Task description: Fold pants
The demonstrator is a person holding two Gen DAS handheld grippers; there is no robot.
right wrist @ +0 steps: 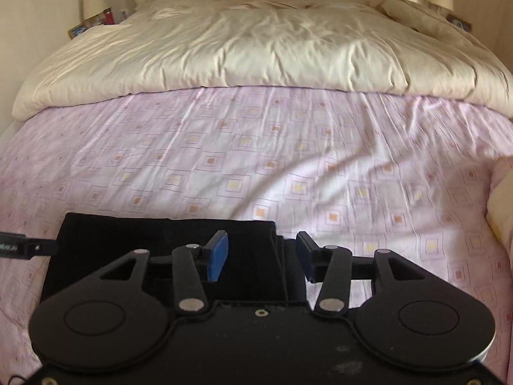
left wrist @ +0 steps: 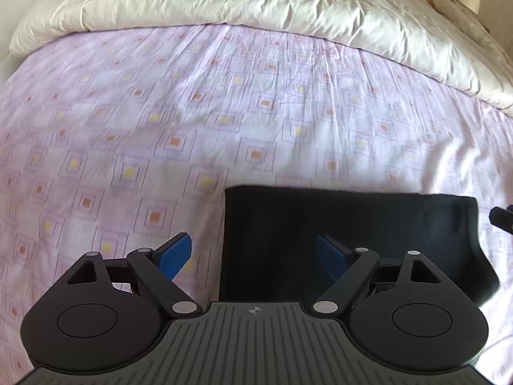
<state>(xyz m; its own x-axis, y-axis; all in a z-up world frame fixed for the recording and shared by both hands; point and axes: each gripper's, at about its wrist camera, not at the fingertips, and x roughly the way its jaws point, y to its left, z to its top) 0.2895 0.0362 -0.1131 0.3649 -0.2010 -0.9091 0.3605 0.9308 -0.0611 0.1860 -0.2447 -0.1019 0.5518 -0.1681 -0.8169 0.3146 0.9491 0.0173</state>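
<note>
A: What lies under the hand-held grippers?

B: Black folded pants of soft matte cloth point(left wrist: 336, 224), a flat rectangle with straight edges, on the bed's lilac cotton sheet printed with small orange and yellow squares point(left wrist: 192, 112). Beyond it, a puffy, creased cream duvet point(right wrist: 256, 51) is bunched up.

A: And the left hand-held gripper point(left wrist: 253, 253)?

B: Its blue-padded jaws stand wide apart and hold nothing; the pants' left edge lies below the gap between them.

A: The right hand-held gripper point(right wrist: 263, 253)?

B: Its jaws are parted about halfway and empty, above the pants' layered right edge, with no pad pressing on the cloth.
</note>
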